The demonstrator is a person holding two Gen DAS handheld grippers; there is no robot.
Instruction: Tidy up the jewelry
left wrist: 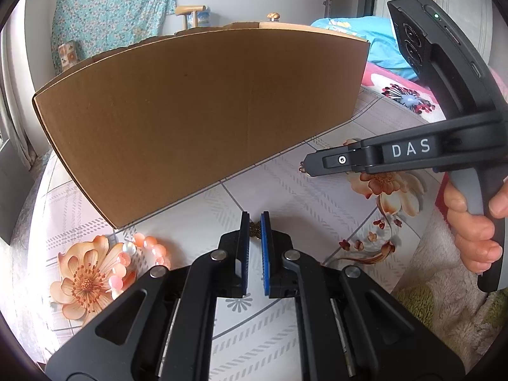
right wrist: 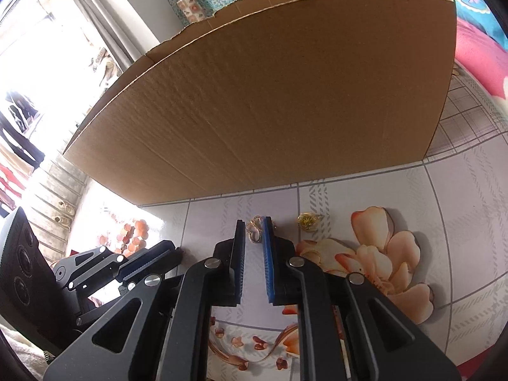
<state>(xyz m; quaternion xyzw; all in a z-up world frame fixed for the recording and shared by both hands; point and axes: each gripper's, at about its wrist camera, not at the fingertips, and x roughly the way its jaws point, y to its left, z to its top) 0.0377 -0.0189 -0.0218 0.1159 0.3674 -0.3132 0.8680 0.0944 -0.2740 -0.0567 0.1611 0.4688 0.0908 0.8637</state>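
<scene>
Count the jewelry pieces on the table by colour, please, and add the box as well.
Pink bead bracelet: 1
Gold: 2 (gold looped piece, gold round piece)
Bronze flower piece: 1
Cardboard box: 1
Total: 5

Home bedroom: bed with blue bedding (left wrist: 365, 36) and pink flowered blanket (left wrist: 403, 95), teal floral cloth (left wrist: 111, 9) hung on wall, clothes (right wrist: 19, 146) hanging by the window, flower-print tablecloth (left wrist: 285, 197) on table.
</scene>
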